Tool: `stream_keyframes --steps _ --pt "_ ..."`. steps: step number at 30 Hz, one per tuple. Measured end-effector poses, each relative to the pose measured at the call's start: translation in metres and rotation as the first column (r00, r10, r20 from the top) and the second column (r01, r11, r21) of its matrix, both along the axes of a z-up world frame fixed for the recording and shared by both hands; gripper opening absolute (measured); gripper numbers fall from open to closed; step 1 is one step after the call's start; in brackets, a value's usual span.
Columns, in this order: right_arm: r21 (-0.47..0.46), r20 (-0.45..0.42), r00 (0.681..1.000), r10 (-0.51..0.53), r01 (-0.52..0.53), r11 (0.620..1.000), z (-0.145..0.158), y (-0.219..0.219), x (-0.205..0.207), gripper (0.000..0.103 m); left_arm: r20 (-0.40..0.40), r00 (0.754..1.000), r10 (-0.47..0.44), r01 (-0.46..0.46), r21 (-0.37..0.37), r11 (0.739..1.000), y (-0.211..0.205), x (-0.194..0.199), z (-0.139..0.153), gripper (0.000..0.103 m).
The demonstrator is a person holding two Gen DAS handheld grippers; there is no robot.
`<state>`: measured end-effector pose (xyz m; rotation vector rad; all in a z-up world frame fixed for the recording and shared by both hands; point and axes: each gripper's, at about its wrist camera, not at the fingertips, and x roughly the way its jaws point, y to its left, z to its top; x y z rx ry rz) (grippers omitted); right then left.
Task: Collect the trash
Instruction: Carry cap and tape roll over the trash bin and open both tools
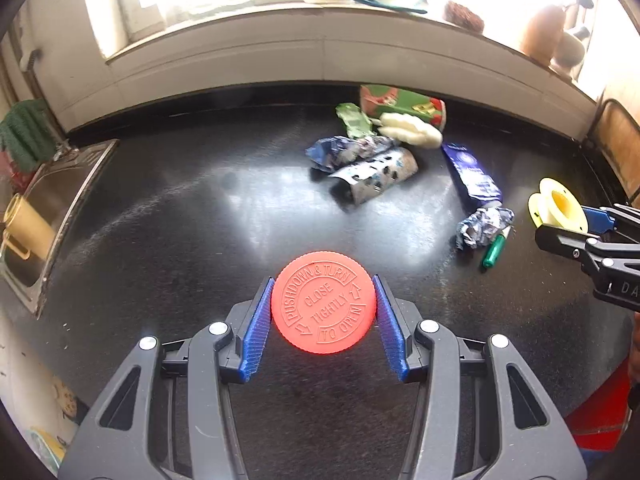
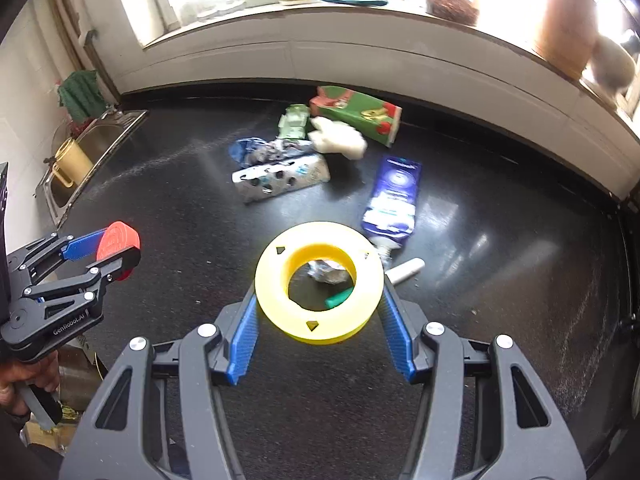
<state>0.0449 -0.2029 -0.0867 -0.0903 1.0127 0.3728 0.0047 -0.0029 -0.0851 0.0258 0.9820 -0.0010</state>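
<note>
Trash first: red cap w/ raised "push down & turn" lettering sits clamped between blue pads of left claw, held above the black table. Yellow spool is pinched the same way in right claw, also off the table; through its hole a crumpled foil wrapper and green marker show. Rest of the pile lies further back on the table: blue pouch just beyond the spool, its crumpled end near the marker; white spotted wrapper touching a blue crumpled bag; white foam lump against a green/red carton; small green packet beside the carton. Steel sink at table's left end w/ a yellow mug in it. Windowsill behind carries jars, very overexposed.
</note>
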Motion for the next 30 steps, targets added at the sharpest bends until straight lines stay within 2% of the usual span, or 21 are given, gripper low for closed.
stream_keyframes --steps 6,11,12,17,24,28,30 --pt "0.004 0.008 0.986 0.164 -0.164 0.986 0.007 0.069 -0.01 0.055 0.045 0.988 0.15 -0.15 -0.003 0.989 0.057 -0.04 0.015 0.048" --pt "0.02 -0.004 0.941 0.339 -0.339 0.941 0.007 0.146 -0.033 0.055 0.051 0.949 0.312 -0.313 0.003 0.95 0.113 -0.096 0.015 0.048" --pt "0.022 -0.008 0.927 0.375 -0.375 0.927 0.006 0.162 -0.039 0.055 0.05 0.939 0.341 -0.341 0.002 0.94 0.122 -0.106 0.013 0.048" --pt "0.047 -0.066 0.816 0.575 -0.573 0.818 -0.007 0.253 -0.091 0.055 0.002 0.866 0.5 -0.5 -0.012 0.866 0.175 -0.177 -0.007 0.048" --pt "0.091 -0.171 0.665 0.727 -0.724 0.684 -0.038 0.347 -0.163 0.055 -0.077 0.754 0.652 -0.656 -0.037 0.754 0.235 -0.263 -0.046 0.048" --pt "0.093 -0.212 0.614 0.76 -0.762 0.641 -0.052 0.383 -0.187 0.055 -0.087 0.724 0.685 -0.69 -0.058 0.722 0.26 -0.291 -0.059 0.048" --pt "0.097 -0.23 0.592 0.772 -0.776 0.624 -0.06 0.399 -0.193 0.055 -0.081 0.718 0.691 -0.696 -0.079 0.714 0.272 -0.3 -0.066 0.048"
